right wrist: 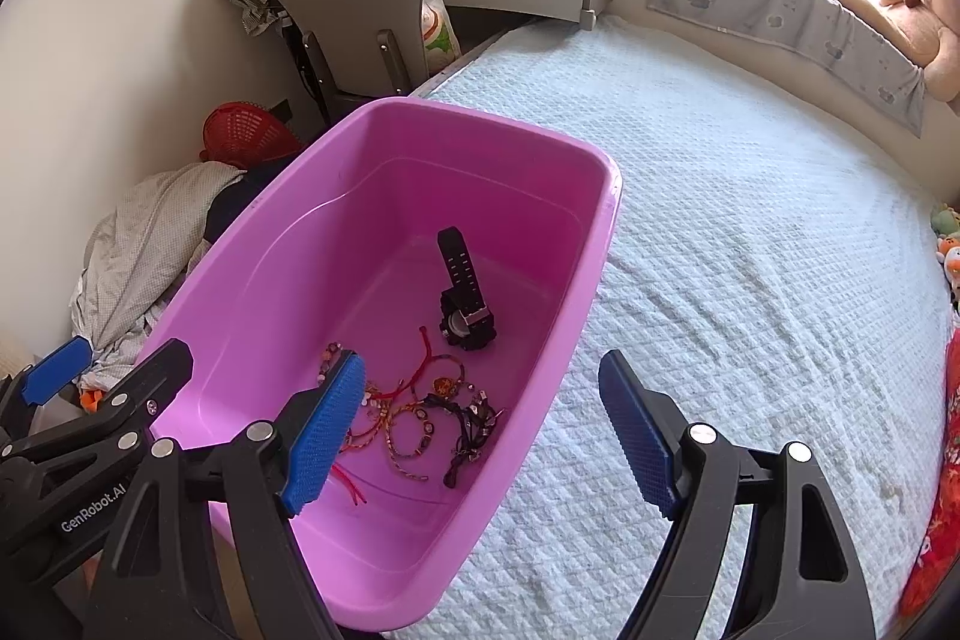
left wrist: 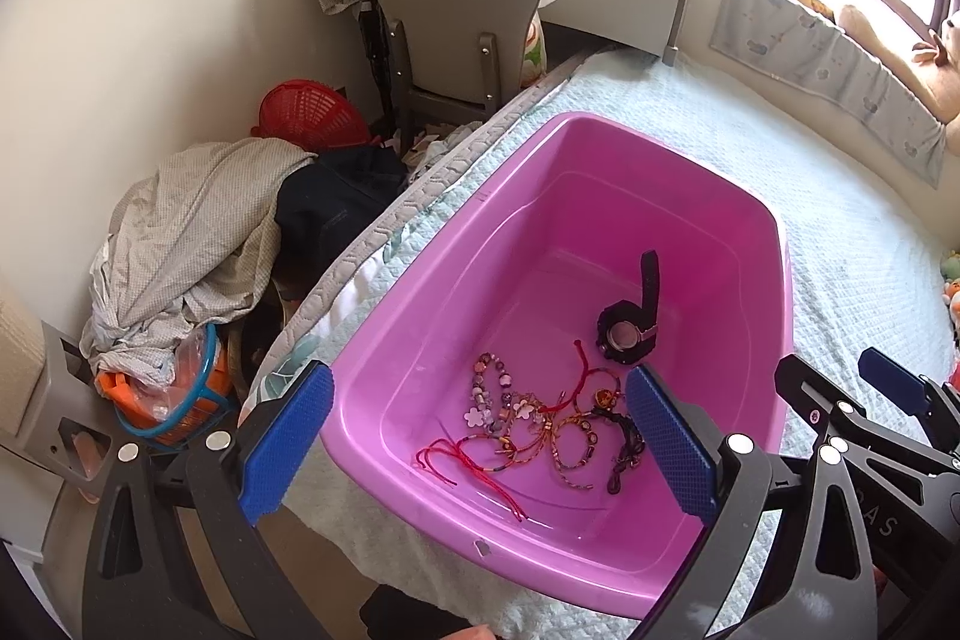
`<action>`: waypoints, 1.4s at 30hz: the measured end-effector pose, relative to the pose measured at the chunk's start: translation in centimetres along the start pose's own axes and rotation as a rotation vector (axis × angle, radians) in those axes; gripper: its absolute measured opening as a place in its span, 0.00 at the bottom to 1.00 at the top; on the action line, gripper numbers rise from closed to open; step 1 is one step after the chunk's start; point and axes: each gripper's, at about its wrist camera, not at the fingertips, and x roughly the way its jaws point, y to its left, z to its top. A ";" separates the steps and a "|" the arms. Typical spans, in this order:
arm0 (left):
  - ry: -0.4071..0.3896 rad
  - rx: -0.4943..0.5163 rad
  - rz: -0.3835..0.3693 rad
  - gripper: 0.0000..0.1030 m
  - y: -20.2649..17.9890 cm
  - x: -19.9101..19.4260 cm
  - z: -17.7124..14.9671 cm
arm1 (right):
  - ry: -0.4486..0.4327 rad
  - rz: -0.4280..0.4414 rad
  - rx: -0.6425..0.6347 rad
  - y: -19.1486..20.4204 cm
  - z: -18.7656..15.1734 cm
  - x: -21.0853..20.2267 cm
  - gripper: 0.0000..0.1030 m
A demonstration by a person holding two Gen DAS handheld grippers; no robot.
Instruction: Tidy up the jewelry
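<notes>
A tangle of bracelets (left wrist: 540, 421) and a black watch (left wrist: 627, 328) lie at the bottom of a pink plastic tub (left wrist: 420, 292) on a quilted bed (right wrist: 750, 232), as the left gripper (left wrist: 480, 445) and right gripper (right wrist: 480, 427) hover above, both spread wide and holding nothing.

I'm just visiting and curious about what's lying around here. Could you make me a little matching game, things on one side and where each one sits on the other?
Things:
1. black watch
2. tangle of bracelets
3. red basket
4. pink tub

Places:
A. on the floor near the grey chair
B. on the white bed cover
C. on the tub's floor, farther from the tools
D. on the tub's floor, nearer the tools

Pairs: 1-C, 2-D, 3-A, 4-B
</notes>
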 end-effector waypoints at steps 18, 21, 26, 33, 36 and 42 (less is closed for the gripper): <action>-0.021 0.034 0.003 0.93 -1.2 -0.3 0.4 | -0.008 -0.016 0.020 -1.1 -0.2 -0.4 0.74; -0.019 0.037 0.004 0.93 -1.3 -0.3 0.4 | -0.007 -0.015 0.022 -1.1 -0.2 -0.4 0.74; -0.020 0.039 0.009 0.93 -1.3 -0.2 0.5 | -0.007 -0.017 0.020 -1.1 -0.2 -0.4 0.74; -0.019 0.045 0.016 0.93 -1.2 0.1 0.4 | -0.006 -0.018 0.020 -1.2 -0.2 -0.2 0.74; -0.020 0.049 0.017 0.93 -1.1 0.1 0.4 | -0.006 -0.018 0.020 -1.2 -0.3 -0.2 0.74; -0.015 0.046 0.015 0.93 -1.1 0.2 0.4 | -0.006 -0.018 0.021 -1.2 -0.3 -0.2 0.74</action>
